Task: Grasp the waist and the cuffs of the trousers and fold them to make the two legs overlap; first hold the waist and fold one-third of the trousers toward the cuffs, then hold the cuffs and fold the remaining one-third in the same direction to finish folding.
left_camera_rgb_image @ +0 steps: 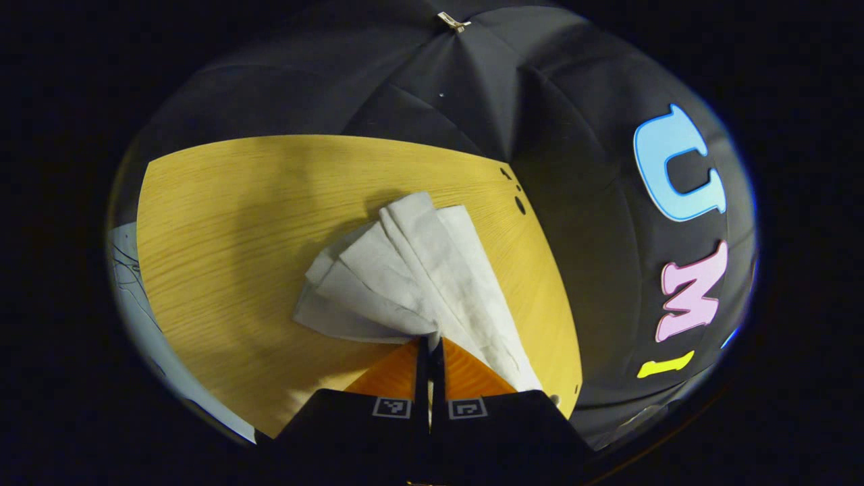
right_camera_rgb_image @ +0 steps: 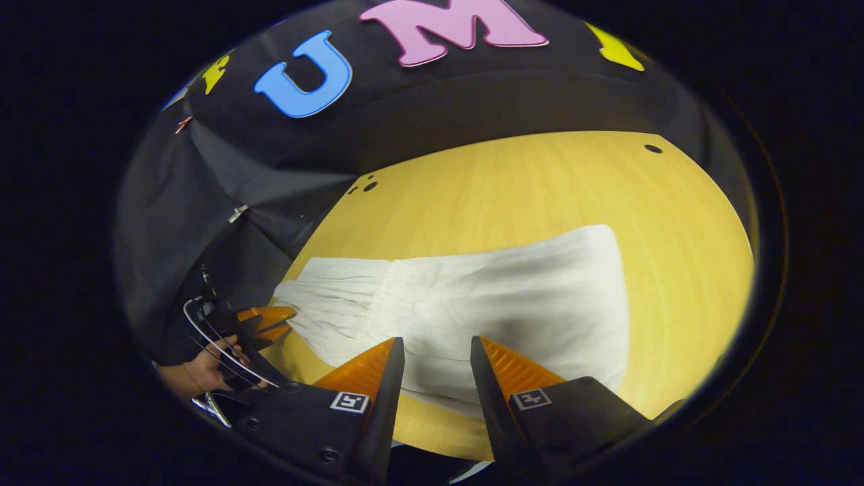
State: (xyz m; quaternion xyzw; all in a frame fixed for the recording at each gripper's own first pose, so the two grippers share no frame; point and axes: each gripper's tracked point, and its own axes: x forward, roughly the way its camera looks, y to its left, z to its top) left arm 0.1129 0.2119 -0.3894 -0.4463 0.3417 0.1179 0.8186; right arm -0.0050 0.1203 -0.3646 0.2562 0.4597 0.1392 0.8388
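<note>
- The left gripper (left_camera_rgb_image: pixel 430 347) is pinching an end of the white trousers (left_camera_rgb_image: pixel 412 270), its fingers closed tight with bunched cloth fanning out ahead of them over the wooden table (left_camera_rgb_image: pixel 223 236).
- In the right gripper view, the trousers (right_camera_rgb_image: pixel 486 304) are lying flat across the table (right_camera_rgb_image: pixel 540 182).
- The right gripper (right_camera_rgb_image: pixel 437 351) is hanging spread wide above their near edge, gripping nothing.
- The left gripper (right_camera_rgb_image: pixel 266 320) is biting the far-left end there, with a hand (right_camera_rgb_image: pixel 202 371) behind it.

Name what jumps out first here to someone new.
The white trousers lie across the wooden table, pale against the yellow top. The left gripper is shut on a bunched end of them, the cloth fanning out ahead. The right gripper hovers open at their near edge.
</note>
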